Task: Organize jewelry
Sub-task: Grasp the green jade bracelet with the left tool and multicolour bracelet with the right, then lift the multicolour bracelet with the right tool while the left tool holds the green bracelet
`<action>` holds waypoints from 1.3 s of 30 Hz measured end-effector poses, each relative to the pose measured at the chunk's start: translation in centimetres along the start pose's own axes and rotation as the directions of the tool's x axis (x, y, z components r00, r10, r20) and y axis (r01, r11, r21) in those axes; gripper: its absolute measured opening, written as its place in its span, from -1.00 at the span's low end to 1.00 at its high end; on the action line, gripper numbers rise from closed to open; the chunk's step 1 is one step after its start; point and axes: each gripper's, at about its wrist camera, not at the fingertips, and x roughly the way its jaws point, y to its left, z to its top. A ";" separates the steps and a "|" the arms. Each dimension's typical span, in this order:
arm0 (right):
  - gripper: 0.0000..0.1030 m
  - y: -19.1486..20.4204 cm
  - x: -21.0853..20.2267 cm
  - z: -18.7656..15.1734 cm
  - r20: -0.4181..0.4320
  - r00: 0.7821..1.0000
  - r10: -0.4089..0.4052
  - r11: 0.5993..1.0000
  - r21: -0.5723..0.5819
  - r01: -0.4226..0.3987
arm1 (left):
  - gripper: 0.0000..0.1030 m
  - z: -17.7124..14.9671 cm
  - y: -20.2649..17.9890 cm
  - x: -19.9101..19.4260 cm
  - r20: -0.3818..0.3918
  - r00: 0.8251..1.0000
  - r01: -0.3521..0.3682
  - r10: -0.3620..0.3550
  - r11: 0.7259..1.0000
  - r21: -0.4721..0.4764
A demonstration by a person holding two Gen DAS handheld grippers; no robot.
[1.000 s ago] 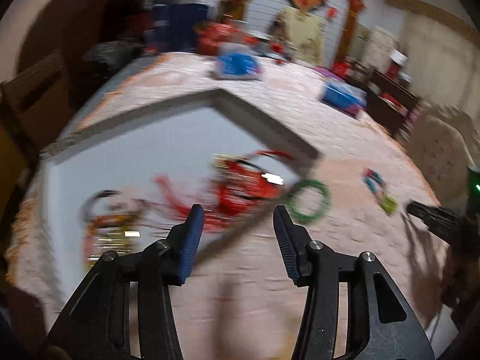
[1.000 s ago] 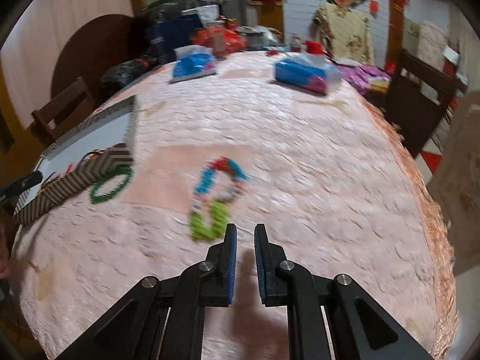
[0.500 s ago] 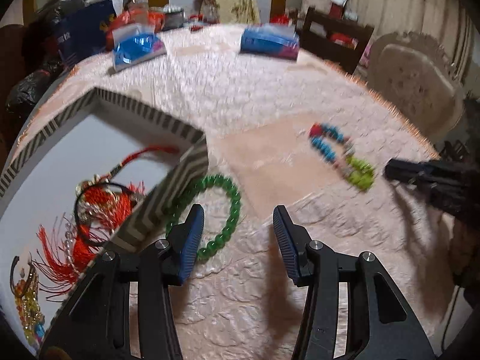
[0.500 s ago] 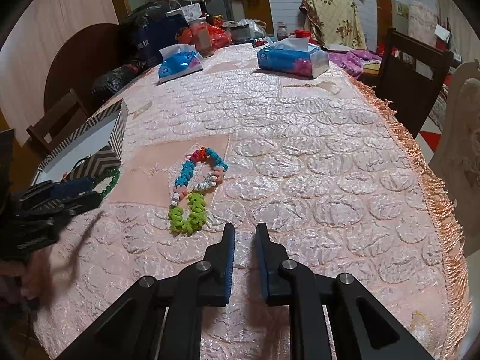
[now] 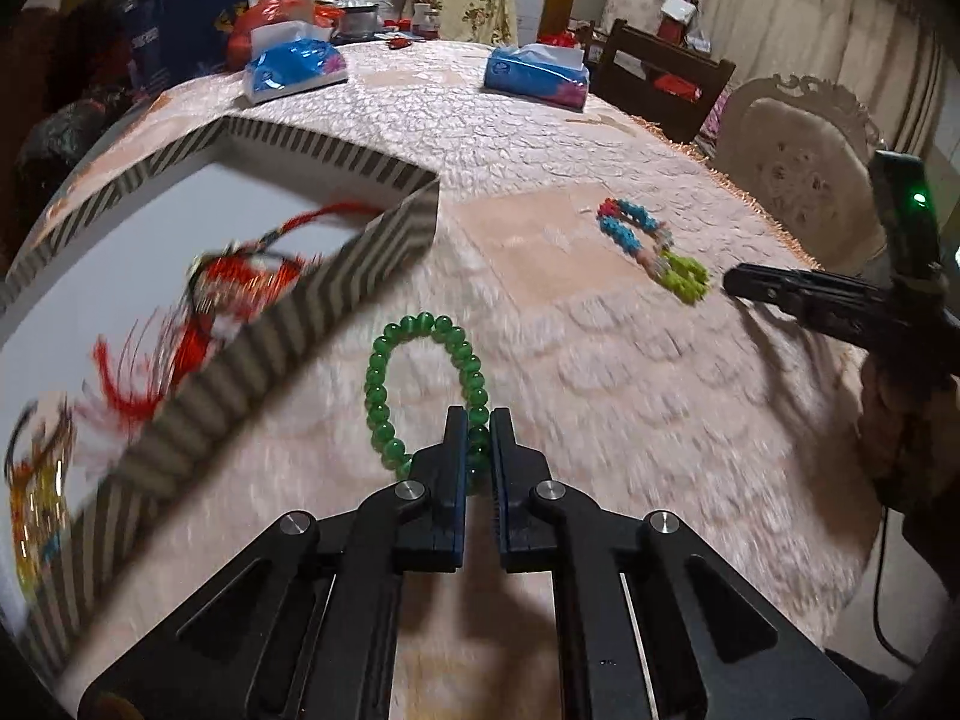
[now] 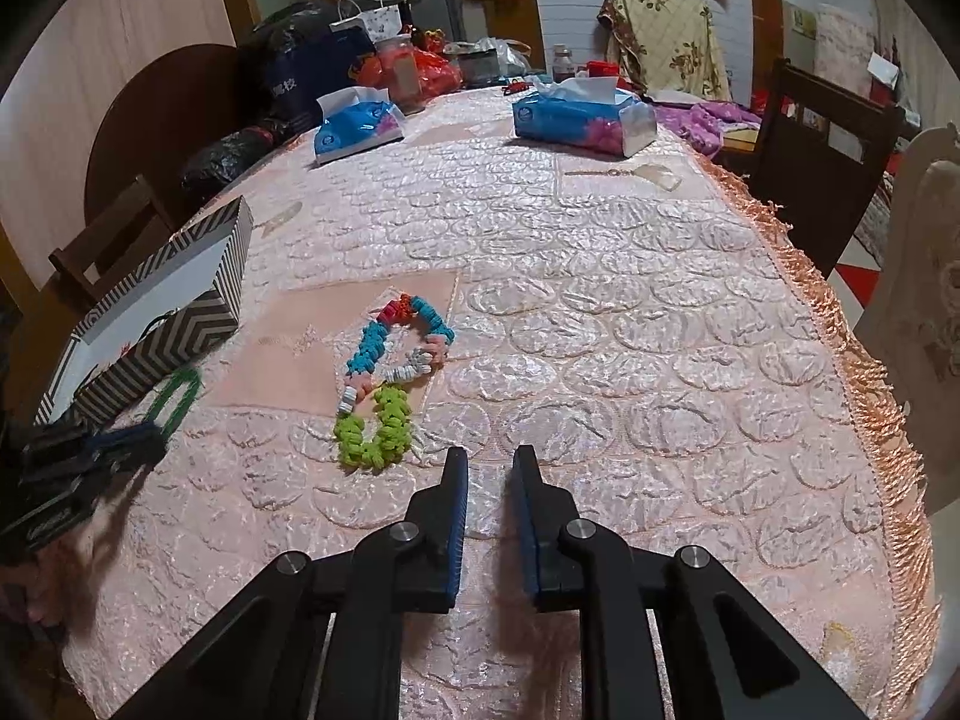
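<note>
The left tongs (image 5: 478, 420) are pinched on the near side of the green bead bracelet (image 5: 384, 360), which lies on the worktop (image 5: 600, 372) just beside the striped box (image 5: 288, 324). The right tongs (image 6: 487, 462) are slightly parted and hold nothing, just short of the multicolored bracelet (image 6: 390, 372). Farther from the box sit 2 tissue packs (image 6: 576, 120).

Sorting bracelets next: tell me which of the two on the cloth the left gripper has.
The green bead bracelet beside the striped box; the left gripper pinches its near side. The multicolour bracelet lies untouched.
</note>
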 end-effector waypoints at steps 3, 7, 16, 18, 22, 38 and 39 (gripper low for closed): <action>-0.70 0.1 0.0 0.1 0.004 1.000 -0.002 1.000 0.000 0.002 | -0.89 -0.9 0.0 -0.6 0.011 1.000 -0.003 0.003 0.999 -0.035; -0.70 -0.2 0.2 1.2 0.023 0.999 0.039 0.998 0.055 -0.040 | -0.89 -0.8 0.1 -0.6 0.012 1.000 -0.017 0.017 0.999 -0.048; -0.64 2.3 1.9 3.4 0.008 0.997 0.073 0.997 -0.012 -0.073 | -0.89 -0.7 0.1 -0.4 0.011 1.000 -0.018 0.019 0.999 -0.047; -0.64 2.8 2.7 3.6 -0.008 0.998 0.056 0.998 -0.040 -0.056 | -0.89 -0.7 0.2 -0.3 0.012 1.000 -0.018 0.018 0.999 -0.048; -0.57 2.8 3.8 4.1 -0.019 0.998 0.055 0.998 -0.021 -0.056 | -0.89 -0.7 0.2 -0.3 0.012 1.000 -0.019 0.019 0.999 -0.049; -0.69 3.3 1.1 2.9 0.036 0.999 0.027 0.997 -0.080 -0.024 | -0.89 -0.7 0.3 -0.3 0.012 1.000 -0.019 0.020 0.999 -0.049; -0.69 3.4 0.6 2.7 0.042 0.998 0.035 0.997 -0.075 -0.032 | -0.89 -0.7 0.2 -0.3 0.012 1.000 -0.019 0.019 0.999 -0.049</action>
